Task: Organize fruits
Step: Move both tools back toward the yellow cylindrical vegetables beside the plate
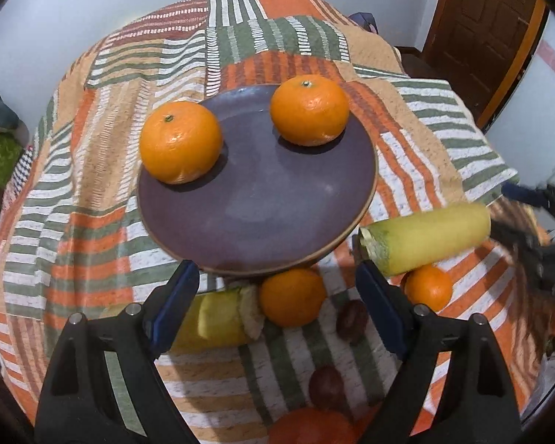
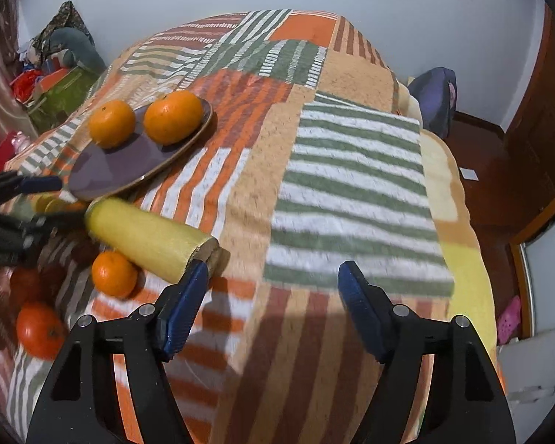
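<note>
A purple plate (image 1: 255,199) on the striped cloth carries two oranges (image 1: 181,140) (image 1: 309,109). My left gripper (image 1: 277,281) hangs open just in front of the plate's near rim. A third orange (image 1: 292,296) and a short banana piece (image 1: 218,322) lie on the cloth below its fingers. A long yellow banana piece (image 2: 148,236) lies to the right of the plate, with a small orange (image 2: 114,273) beside it. My right gripper (image 2: 273,273) is open over bare cloth. The banana's cut end is at the tip of its left finger, and nothing sits between the fingers.
Two dark brown fruits (image 1: 351,320) (image 1: 325,384) and a red-orange fruit (image 2: 39,329) lie on the near cloth. The cloth drops off at the table's right edge (image 2: 458,222) to a wooden floor. Clutter is piled at the far left (image 2: 55,74).
</note>
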Available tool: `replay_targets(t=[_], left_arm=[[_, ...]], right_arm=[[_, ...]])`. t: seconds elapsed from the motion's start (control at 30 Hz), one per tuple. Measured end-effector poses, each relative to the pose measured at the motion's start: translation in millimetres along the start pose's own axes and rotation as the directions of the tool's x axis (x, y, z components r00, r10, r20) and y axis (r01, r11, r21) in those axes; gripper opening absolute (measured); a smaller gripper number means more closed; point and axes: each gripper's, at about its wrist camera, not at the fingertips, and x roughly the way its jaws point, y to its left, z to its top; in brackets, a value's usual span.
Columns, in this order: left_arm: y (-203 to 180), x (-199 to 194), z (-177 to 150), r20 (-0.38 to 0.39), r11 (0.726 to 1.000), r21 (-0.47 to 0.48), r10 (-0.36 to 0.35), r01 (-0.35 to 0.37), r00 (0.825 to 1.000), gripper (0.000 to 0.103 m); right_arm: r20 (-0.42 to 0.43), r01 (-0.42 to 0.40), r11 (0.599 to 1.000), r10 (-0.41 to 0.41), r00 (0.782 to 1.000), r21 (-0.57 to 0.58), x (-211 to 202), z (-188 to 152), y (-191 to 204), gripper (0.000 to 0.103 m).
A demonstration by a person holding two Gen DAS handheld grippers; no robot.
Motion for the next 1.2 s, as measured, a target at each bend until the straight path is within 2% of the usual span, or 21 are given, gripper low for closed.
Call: replay_targets(t=[0.07,0.17,0.37,0.47,0.6,0.7,0.83,0.97,1.1,1.2], left_arm=[[-1.3,0.2,1.2,-0.012,0.998,-0.002,-0.063,0.063,0.998,0.088],[-2.3,-6.7,-1.7,0.002,0.996,0.006,-0.086,0.086,0.996,0.088],[25.3,-24.0,-12.3,0.025,0.997,-0.034,-0.068,0.069,0.997,0.088],[50.8,-32.5,-23.0,0.041,0.997,-0.036,-0.06,0.061,0.997,0.089],[79.2,-27.7,-36.3,0.017,0.998,-0.06,-0.016,0.017,1.0,0.089],[91.8,-18.7,-42.3,-0.013,0.996,-0.082,-0.036,0.035,0.999,0.089],[88.6,-9.9,-38.0,-0.023,0.996,-0.074,-0.043,0.041,0.999,0.09],[81.5,-4.1,-29.4,-0.007,0.999,-0.035,-0.028,0.027,1.0,0.1],[82.5,-3.5,-24.8,-0.02,0.999,-0.021,-0.026,0.026,0.999,0.1],[82.8,-16.6,-24.4,0.021,1.0,0.003,0.002,-0.002,1.0,0.1]], right_arm=[[-0.001,-0.017,1.0,0.017,1.0,-0.006,-5.3,-7.3,0.7,0.071],[0.013,-0.04,0.999,0.04,0.999,0.006,-10.4,-8.7,1.6,0.071],[0.054,-0.096,0.995,0.097,0.994,-0.022,-16.2,7.4,18.0,0.071],[0.037,-0.112,0.993,0.114,0.993,-0.046,-7.8,12.2,29.0,0.071],[-0.001,-0.137,0.988,0.137,0.991,-0.07,11.4,13.6,42.1,0.071],[-0.012,-0.146,0.987,0.145,0.989,-0.065,18.1,12.6,43.5,0.071],[-0.018,-0.158,0.986,0.157,0.987,-0.045,18.7,14.7,36.6,0.069],[-0.023,-0.181,0.982,0.18,0.983,-0.061,19.0,14.4,36.6,0.067],[-0.032,-0.206,0.976,0.205,0.978,-0.065,19.4,14.3,35.9,0.063],[-0.032,-0.219,0.974,0.218,0.975,-0.056,21.0,13.7,34.6,0.063]])
